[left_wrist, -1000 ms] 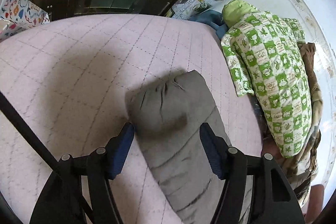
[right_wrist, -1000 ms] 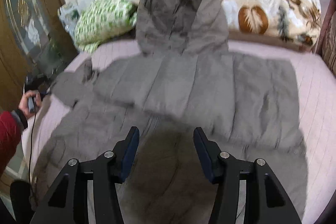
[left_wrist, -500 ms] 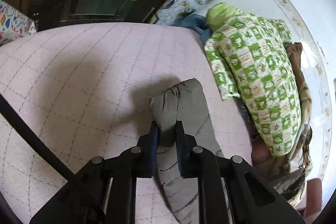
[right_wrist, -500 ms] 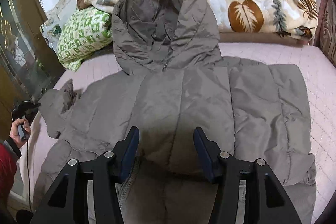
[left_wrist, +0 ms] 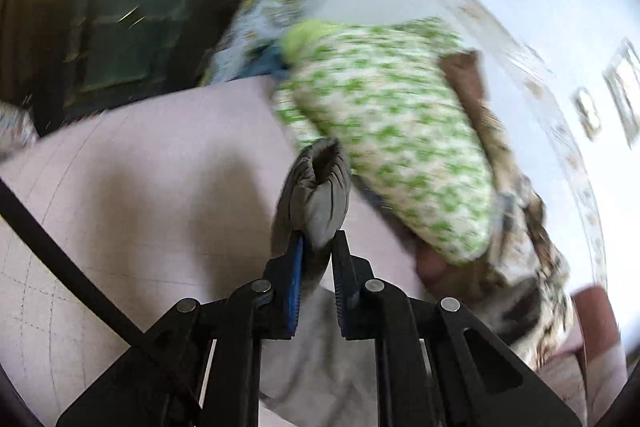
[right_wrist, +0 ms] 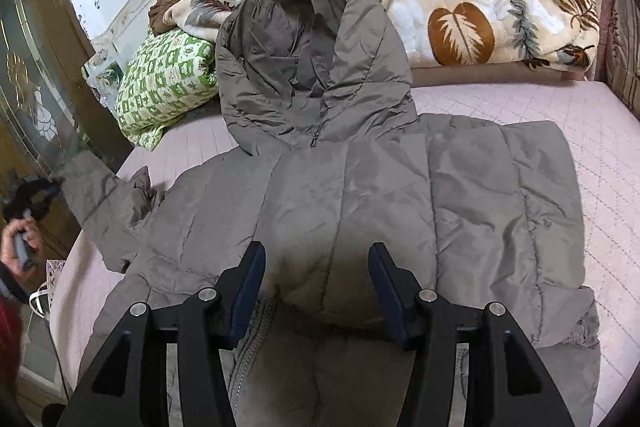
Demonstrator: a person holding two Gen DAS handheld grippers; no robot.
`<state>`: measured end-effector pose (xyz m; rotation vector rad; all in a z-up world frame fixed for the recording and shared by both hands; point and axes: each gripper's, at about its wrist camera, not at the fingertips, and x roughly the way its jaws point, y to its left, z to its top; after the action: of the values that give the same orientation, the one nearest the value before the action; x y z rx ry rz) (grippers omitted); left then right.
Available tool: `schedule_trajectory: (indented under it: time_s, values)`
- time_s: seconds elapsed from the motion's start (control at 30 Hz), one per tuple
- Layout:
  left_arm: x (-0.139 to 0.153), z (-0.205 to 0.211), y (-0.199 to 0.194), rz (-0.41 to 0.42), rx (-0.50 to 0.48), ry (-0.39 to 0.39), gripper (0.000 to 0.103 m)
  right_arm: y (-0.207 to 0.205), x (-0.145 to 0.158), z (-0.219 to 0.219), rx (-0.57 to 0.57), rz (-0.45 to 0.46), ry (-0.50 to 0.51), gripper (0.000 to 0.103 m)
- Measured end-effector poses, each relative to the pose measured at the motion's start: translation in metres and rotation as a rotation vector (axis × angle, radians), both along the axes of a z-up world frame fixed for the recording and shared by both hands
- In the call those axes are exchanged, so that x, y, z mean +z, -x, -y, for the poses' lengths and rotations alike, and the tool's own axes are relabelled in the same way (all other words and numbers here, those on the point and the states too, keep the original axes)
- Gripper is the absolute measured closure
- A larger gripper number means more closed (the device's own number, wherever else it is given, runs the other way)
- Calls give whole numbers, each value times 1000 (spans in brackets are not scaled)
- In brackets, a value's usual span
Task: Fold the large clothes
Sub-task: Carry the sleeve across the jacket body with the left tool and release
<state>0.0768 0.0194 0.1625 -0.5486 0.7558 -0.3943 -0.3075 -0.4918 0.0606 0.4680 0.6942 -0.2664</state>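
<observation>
One grey hooded jacket point(right_wrist: 352, 195) lies spread on the pink bed point(right_wrist: 592, 131), its hood toward the one leaf-print blanket point(right_wrist: 472, 7) and beside the one green-checked pillow point(right_wrist: 164, 87). The left gripper point(left_wrist: 318, 247) has its fingers narrowed onto the jacket's sleeve cuff point(left_wrist: 320, 187), which is raised off the bed in front of the pillow point(left_wrist: 392, 147). The right gripper point(right_wrist: 316, 267) hovers over the jacket's lower middle, fingers wide apart and holding nothing, the fabric lying between and beneath them.
</observation>
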Motion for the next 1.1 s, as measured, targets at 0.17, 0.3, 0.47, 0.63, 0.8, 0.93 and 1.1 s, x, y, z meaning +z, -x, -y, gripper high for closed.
schedule_trajectory:
  time_s: [0.17,0.3,0.47,0.63,0.8,0.93,1.1]
  values:
    - [72,56,50,88,-140,-24,90,13,13,4,-17,41,0,45]
    - [122,121,100,166,-271,-41,90,30,27,14,-46,84,-9,45]
    - [158,200,160,222,-426,-28,90,54,40,32,-91,132,-26,45]
    - [148,276,216,216,-573,-32,90,77,45,56,-154,150,-46,45]
    - [91,357,274,159,-698,-35,90,95,45,78,-219,162,-82,45]
    - [34,410,302,85,-773,-70,90,104,45,92,-258,167,-108,45]
    - [-46,464,325,-47,-828,-117,90,111,42,102,-289,163,-134,45]
